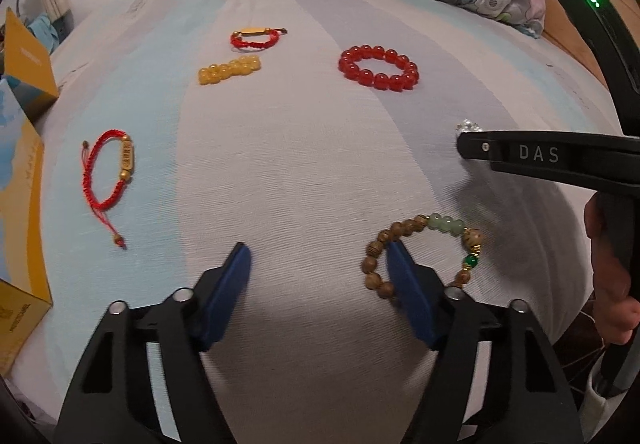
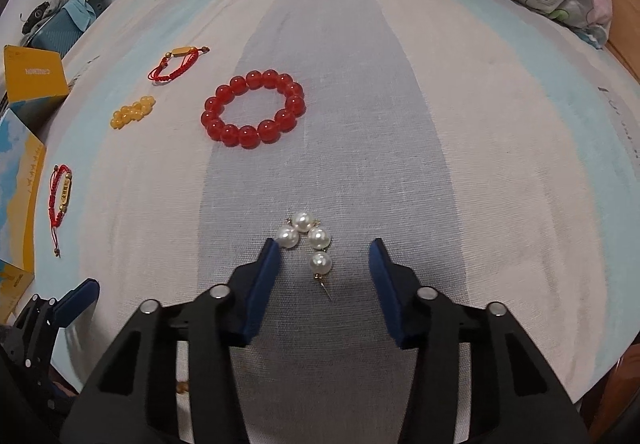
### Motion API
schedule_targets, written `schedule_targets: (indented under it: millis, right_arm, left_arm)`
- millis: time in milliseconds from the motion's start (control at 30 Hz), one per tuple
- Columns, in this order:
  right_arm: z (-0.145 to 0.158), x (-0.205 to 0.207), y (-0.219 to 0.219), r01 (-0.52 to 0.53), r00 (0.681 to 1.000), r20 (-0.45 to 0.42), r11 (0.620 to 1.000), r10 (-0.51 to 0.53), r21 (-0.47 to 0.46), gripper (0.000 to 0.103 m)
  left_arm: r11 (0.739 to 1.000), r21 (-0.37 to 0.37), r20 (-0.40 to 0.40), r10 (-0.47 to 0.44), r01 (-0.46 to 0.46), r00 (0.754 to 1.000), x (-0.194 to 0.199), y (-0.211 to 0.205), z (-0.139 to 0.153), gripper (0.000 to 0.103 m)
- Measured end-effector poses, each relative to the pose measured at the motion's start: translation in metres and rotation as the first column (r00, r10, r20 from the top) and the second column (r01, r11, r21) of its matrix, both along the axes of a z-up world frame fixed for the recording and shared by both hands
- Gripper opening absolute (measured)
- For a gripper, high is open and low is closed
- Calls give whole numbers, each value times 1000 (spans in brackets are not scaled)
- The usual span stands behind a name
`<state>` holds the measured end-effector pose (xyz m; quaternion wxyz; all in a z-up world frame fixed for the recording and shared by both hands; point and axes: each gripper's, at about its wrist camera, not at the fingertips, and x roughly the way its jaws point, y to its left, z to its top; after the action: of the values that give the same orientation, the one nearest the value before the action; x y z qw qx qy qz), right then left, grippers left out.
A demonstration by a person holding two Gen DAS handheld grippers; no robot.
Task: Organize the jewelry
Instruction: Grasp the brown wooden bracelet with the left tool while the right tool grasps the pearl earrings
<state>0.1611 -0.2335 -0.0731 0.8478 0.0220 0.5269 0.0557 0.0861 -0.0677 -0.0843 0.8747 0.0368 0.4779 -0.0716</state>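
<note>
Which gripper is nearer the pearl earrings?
Right. The right gripper is open with the pearl earrings between its fingertips; the left gripper sits by the wooden bead bracelet.

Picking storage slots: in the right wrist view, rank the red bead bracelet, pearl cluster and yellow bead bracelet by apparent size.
1. red bead bracelet, clearly largest.
2. pearl cluster, though it lies nearest the camera, so its rank is unsure.
3. yellow bead bracelet, bunched up and farther off.

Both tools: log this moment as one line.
left tool: open, by wooden bead bracelet | right tool: open, around pearl earrings | nothing held
</note>
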Motion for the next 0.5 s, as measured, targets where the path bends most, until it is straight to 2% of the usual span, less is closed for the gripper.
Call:
schedule_targets:
  millis: [267, 500]
  right_arm:
    - [0, -1, 0, 2, 1000, 4, 1000, -2, -7, 23]
    - [0, -2, 7, -1, 1000, 23, 999, 2, -49, 18]
  left_arm:
    - [1000, -5, -3, 11, -11, 1000, -2, 8, 2, 46]
    - [1000, 1, -19, -4, 4, 1000, -6, 11, 4, 30]
